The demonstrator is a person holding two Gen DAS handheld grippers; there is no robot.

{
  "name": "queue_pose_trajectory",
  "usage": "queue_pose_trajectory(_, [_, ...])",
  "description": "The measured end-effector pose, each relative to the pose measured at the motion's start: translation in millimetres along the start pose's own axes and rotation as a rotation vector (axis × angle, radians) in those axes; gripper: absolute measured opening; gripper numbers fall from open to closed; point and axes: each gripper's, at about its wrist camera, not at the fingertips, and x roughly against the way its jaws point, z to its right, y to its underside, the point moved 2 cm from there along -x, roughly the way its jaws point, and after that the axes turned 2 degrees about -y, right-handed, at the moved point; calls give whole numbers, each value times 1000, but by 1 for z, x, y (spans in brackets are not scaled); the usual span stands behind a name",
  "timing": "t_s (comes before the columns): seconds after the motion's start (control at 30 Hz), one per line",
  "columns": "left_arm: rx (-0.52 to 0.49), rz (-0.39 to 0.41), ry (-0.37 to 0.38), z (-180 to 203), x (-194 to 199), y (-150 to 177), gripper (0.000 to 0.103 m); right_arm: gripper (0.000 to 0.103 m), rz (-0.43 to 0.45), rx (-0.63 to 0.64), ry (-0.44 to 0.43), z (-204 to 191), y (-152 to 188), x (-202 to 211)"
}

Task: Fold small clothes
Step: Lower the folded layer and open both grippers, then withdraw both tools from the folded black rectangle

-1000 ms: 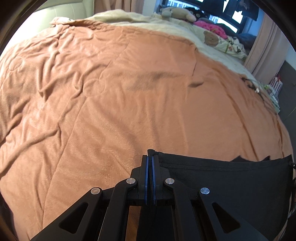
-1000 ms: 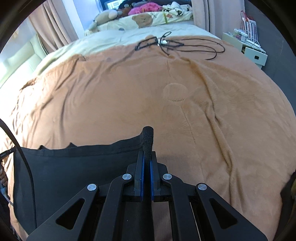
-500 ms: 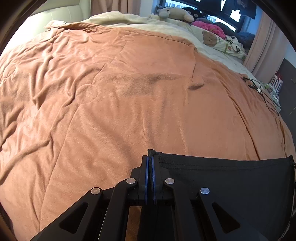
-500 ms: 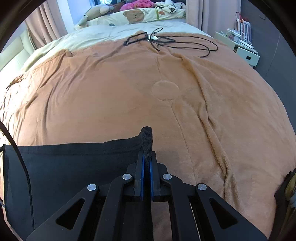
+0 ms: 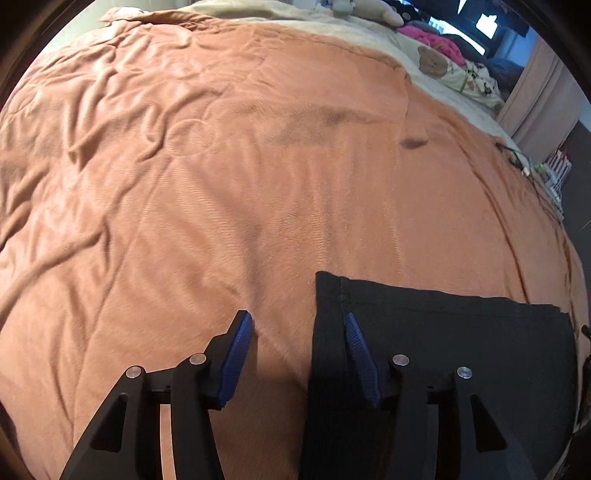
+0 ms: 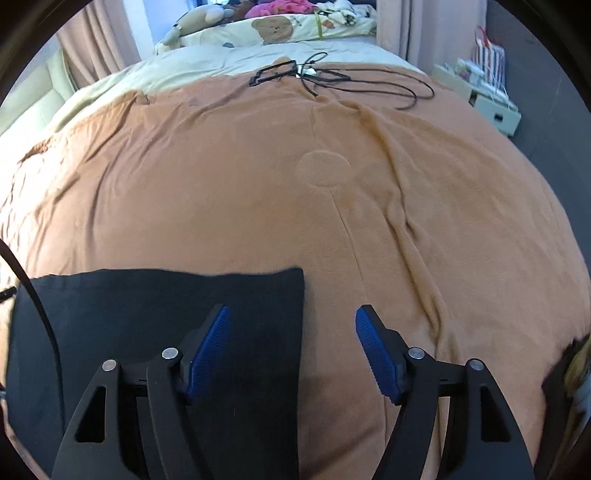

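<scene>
Both grippers have just let go: the flat black cloth garment (image 5: 443, 325) now lies on the orange fuzzy blanket (image 5: 258, 184), stretched sideways. Left gripper (image 5: 297, 347) and right gripper (image 6: 293, 343) stand wide, each straddling a corner. Black cables (image 6: 332, 77) lie far off. Its near part is hidden, maybe folded.

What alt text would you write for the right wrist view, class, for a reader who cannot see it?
The right hand-held gripper hangs open over the corner of a flat black garment on an orange blanket, having just let it go. Black cables lie further back, near a bear-print pillow.
</scene>
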Motion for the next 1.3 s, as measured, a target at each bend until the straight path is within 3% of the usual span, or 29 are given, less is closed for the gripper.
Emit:
queue_pose_trajectory(0.23, [-24, -6, 35, 1, 51, 23, 60, 69, 3, -31, -33, 13, 36, 51])
queue_pose_trajectory(0.37, [-26, 17, 58, 0, 84, 40, 68, 69, -1, -72, -74, 19, 51, 83])
queue_pose_trajectory(0.67, [-11, 45, 84, -6, 145, 85, 71, 69, 31, -109, -155, 31, 92, 140])
queue_pose_trajectory(0.8, [19, 62, 95, -13, 168, 105, 76, 79, 62, -122, -198, 37, 111, 161])
queue_pose_trajectory(0.87, [17, 68, 101, -13, 179, 116, 91, 82, 70, -120, -223, 36, 124, 171])
queue_pose_trajectory(0.93, [15, 79, 111, -12, 191, 130, 97, 86, 82, -125, -242, 37, 138, 180])
queue_pose_trajectory(1.13, [47, 82, 124, -15, 208, 168, 97, 97, 108, -168, -291, 44, 174, 192])
queue_pose_trajectory(1.3, [79, 71, 134, -13, 213, 202, 97, 97, 118, -219, -336, 55, 201, 195])
